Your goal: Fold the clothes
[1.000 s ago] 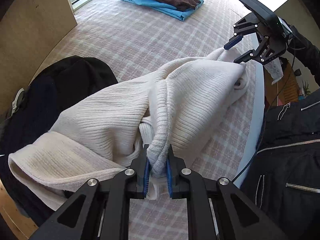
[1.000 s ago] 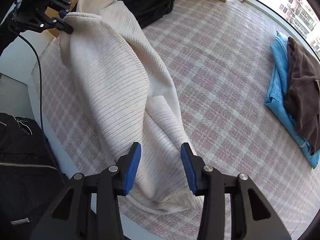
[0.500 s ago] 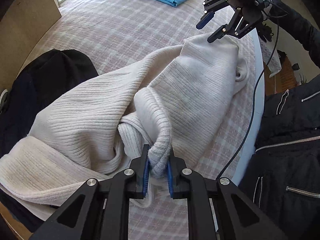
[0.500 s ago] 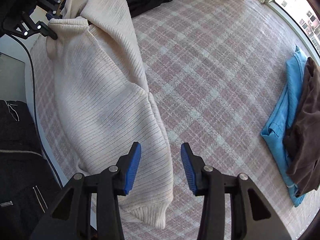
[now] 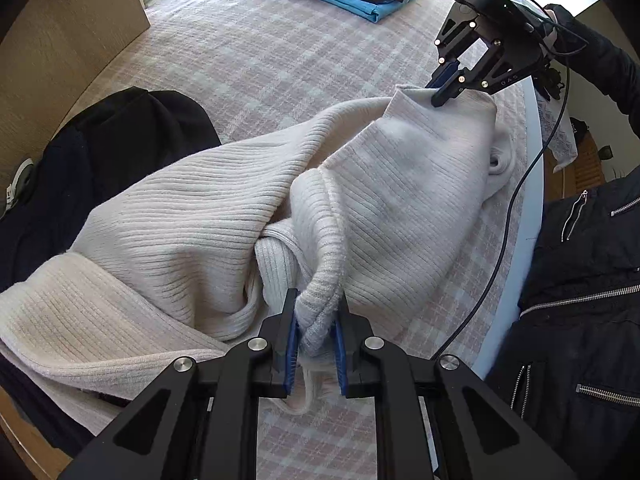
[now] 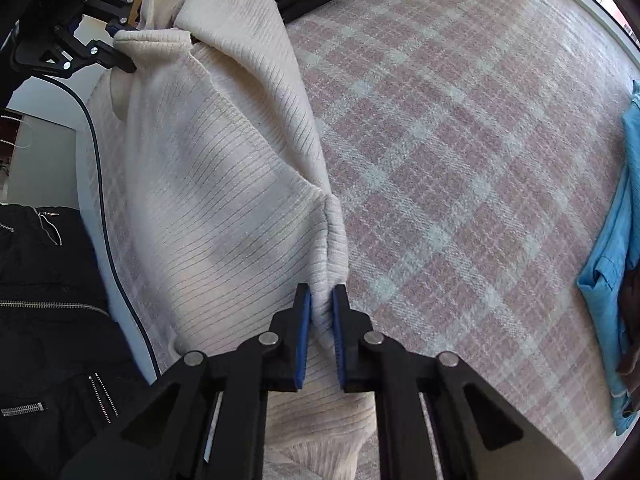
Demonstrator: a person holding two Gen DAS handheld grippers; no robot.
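Right wrist view: right gripper (image 6: 320, 312), open a second ago, now pinches the cream sweater (image 6: 224, 184); left gripper (image 5: 314, 334) still clamps its edge, so spreading can begin.

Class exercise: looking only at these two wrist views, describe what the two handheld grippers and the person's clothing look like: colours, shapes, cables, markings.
Both the left gripper and the right gripper are matte black, angular linkages with silver pivot screws and blue pads inside the fingers. A dark cable trails from the right gripper, whose body bears small pale lettering. The person wears a black jacket with silver zips.
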